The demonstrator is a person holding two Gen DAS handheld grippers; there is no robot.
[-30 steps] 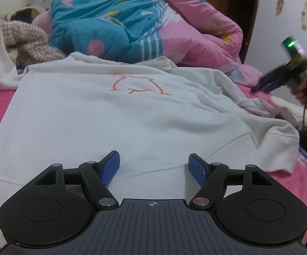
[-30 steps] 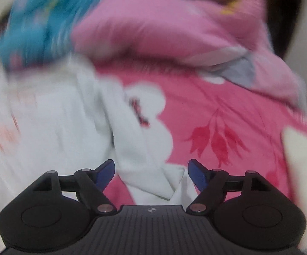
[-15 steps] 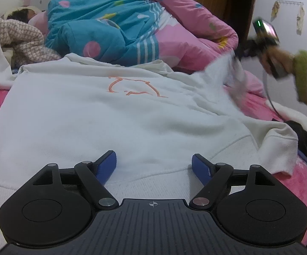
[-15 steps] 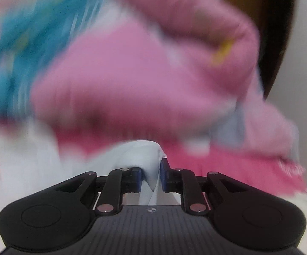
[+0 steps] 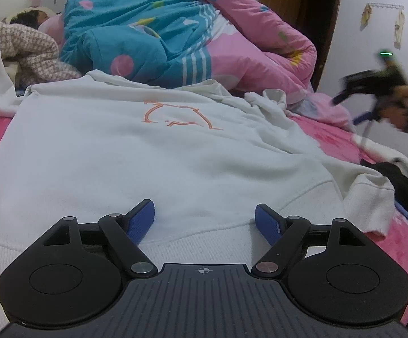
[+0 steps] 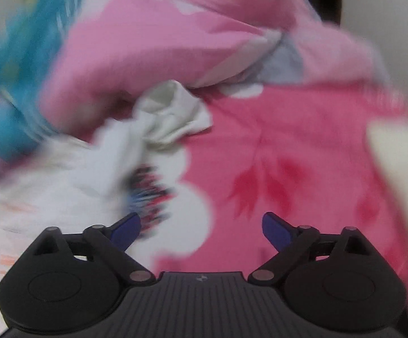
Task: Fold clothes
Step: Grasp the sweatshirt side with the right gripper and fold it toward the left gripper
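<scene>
A white sweatshirt with an orange line drawing lies spread flat on the pink bed. My left gripper stands open just above its ribbed hem, nothing between the pads. The sweatshirt's far sleeve lies bunched up by the pink quilt; in the blurred right wrist view the same sleeve sits crumpled ahead. My right gripper hovers over the pink sheet with its jaws opening and nothing between them. From the left wrist view the right gripper appears raised at the far right in a hand.
A blue and pink quilt is heaped along the far side, with a person lying under it at the back left. A checked garment lies at the left. A dark doorway is behind the bed. The bed's right edge drops off.
My right gripper closed on the sleeve, lifted it toward the quilt, then let go and drew back; the sleeve now lies bunched. The left gripper stayed put.
</scene>
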